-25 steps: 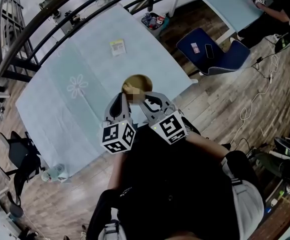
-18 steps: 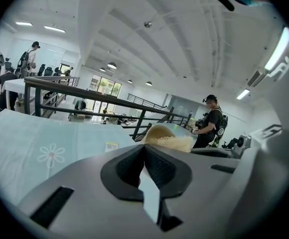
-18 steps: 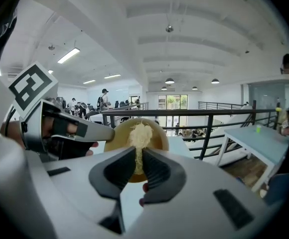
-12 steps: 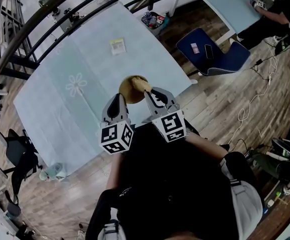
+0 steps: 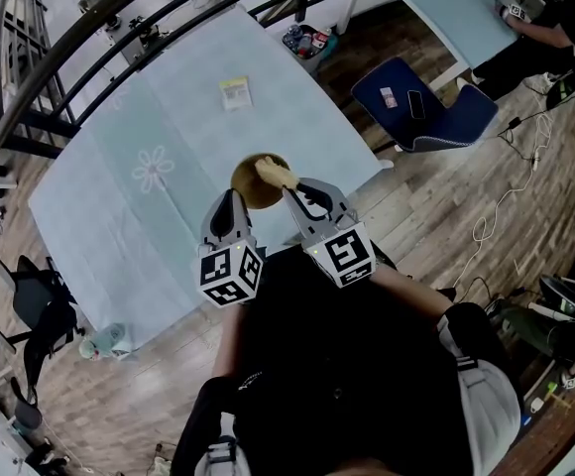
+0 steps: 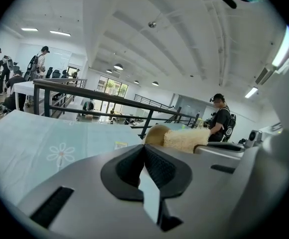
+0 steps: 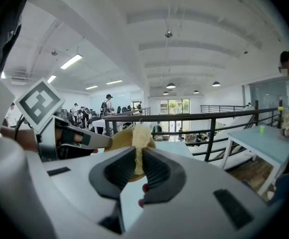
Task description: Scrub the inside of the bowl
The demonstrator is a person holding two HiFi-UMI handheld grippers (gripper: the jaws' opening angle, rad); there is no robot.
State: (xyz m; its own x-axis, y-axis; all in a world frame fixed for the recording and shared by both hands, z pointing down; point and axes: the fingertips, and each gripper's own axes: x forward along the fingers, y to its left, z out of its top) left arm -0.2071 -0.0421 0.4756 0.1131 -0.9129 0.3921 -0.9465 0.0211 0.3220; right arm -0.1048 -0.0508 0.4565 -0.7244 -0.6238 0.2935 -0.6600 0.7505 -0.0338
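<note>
A brown wooden bowl [image 5: 247,186] is tilted above the near edge of the light blue table [image 5: 119,226], with its inside facing me. My left gripper [image 5: 230,199] is shut on the bowl's near left rim. My right gripper [image 5: 293,188] is shut on a pale fibrous scrub pad [image 5: 273,173], which lies against the bowl's inside at the right. In the left gripper view the bowl [image 6: 155,133] and the pad [image 6: 184,139] show just past the shut left gripper [image 6: 144,147]. In the right gripper view the pad [image 7: 140,138] stands between the jaws of the right gripper [image 7: 137,156], in front of the bowl [image 7: 116,140].
A small yellow card [image 5: 234,92] lies far back on the table, and a flower print [image 5: 154,170] is at its left. A dark railing [image 5: 119,28] runs behind it. A blue chair [image 5: 421,102] and floor cables [image 5: 511,191] are to the right.
The bowl and both grippers have shifted slightly left and away. The scrub pad has moved from the bowl's right rim further into the bowl.
</note>
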